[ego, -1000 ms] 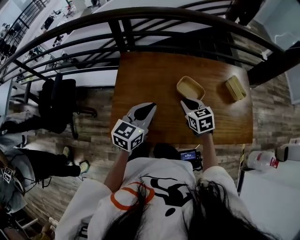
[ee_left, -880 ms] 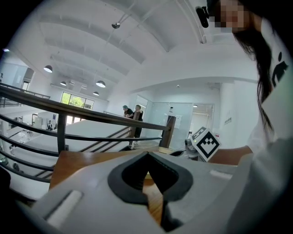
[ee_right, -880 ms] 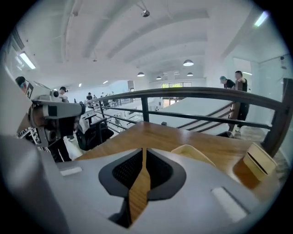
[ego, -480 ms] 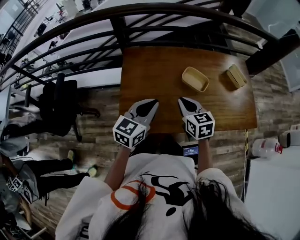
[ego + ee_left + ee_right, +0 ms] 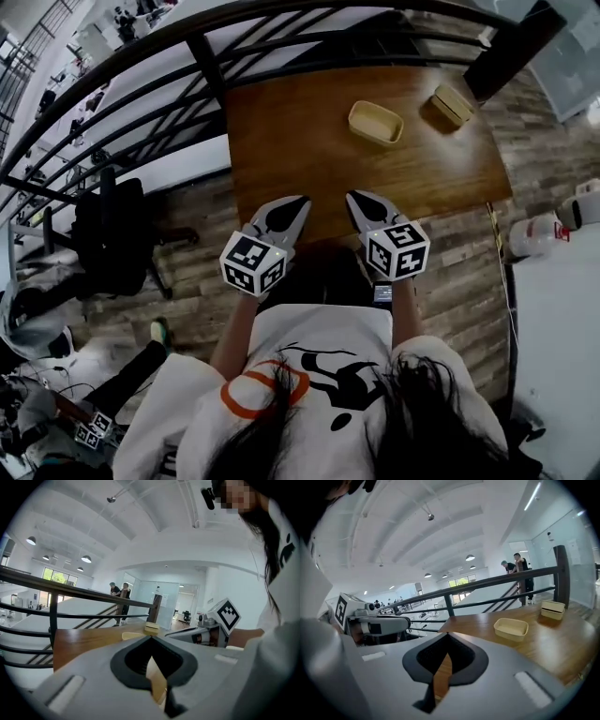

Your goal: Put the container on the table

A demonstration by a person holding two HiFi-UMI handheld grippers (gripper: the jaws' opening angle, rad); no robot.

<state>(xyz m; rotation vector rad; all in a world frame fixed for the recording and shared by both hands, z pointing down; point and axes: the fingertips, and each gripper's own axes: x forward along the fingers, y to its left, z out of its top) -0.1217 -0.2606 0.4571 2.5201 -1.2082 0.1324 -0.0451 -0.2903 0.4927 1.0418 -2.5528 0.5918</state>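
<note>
Ahead of both jaws: the container (image 5: 376, 123), an open tan tray, sits on the worktop (image 5: 300, 141), well beyond the tips and nearer the right pair.
Past the container: a smaller tan box (image 5: 452, 105), farther right.
Left gripper (image 5: 302, 200): jaws closed tip to tip, holding nothing.
Right gripper (image 5: 352, 195): jaws likewise closed, empty.
Hard to see: the left gripper view shows only a sliver of the container's rim over its jaws.

One brown wooden table (image 5: 309, 131) fills the upper middle of the frame. Two containers sit at its upper right: one open, shallow beige tray (image 5: 376, 123) and one squat tan box (image 5: 452, 104). Two grey marker-cubed grippers show at centre, left gripper (image 5: 298, 201) and right gripper (image 5: 354, 196). One black office chair (image 5: 108, 234) stands at left.
</note>
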